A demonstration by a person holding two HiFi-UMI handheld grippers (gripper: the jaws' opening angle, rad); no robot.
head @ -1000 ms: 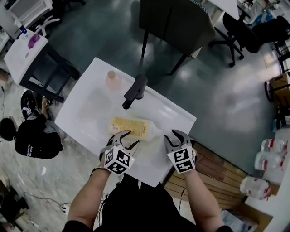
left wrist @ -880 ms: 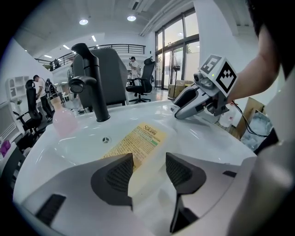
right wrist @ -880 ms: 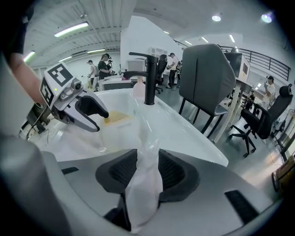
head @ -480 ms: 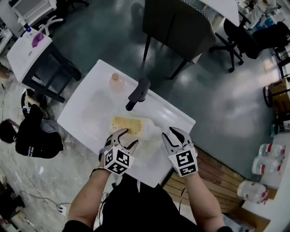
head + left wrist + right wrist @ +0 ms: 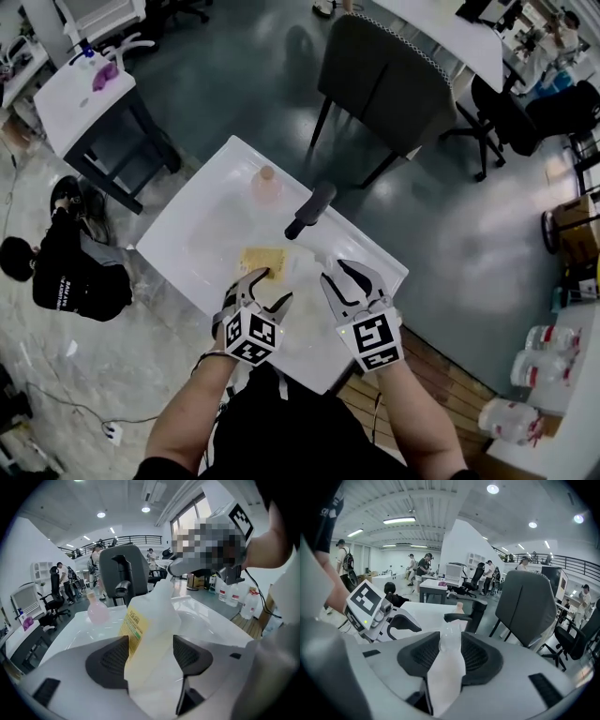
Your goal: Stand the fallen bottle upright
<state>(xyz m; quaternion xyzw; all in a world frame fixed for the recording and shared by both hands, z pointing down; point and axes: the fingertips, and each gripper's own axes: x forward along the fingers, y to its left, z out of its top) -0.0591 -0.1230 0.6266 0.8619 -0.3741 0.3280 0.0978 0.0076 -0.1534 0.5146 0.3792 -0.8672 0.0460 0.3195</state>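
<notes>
Translucent plastic bottle with a yellow label (image 5: pixel 265 262) (image 5: pixel 152 620) (image 5: pixel 449 634) is located over the near part of the white table (image 5: pixel 202 225) (image 5: pixel 206 616) (image 5: pixel 422 611), directly ahead of both claws. In the left gripper view it stands tilted: the wide labelled body is low and the narrow end rises toward the right claw. Whether its base touches the table cannot be determined.

Left claw (image 5: pixel 270 287) (image 5: pixel 145 656): jaws wide apart, one on each side of the lower body. The dark ribbed pads (image 5: pixel 110 660) lie against the bottle's two sides, so the body is gripped between them.

Right claw (image 5: pixel 349 279) (image 5: pixel 452 656): jaws drawn close, with only a narrow gap. The clear neck end of the bottle fills this gap and is gripped by both pads (image 5: pixel 480 656).

Small pink bottle with a tan cap (image 5: pixel 266 185) (image 5: pixel 97 611) (image 5: pixel 460 606) stands upright near the far edge of the table, well apart from the claws.

Black post with a side arm (image 5: pixel 311 209) (image 5: pixel 471 616) stands at the far edge of the table, to the right of the pink bottle and just beyond the tilted bottle.

Grey padded chair (image 5: pixel 394 80) (image 5: pixel 529 606) stands on the floor beyond the table.
</notes>
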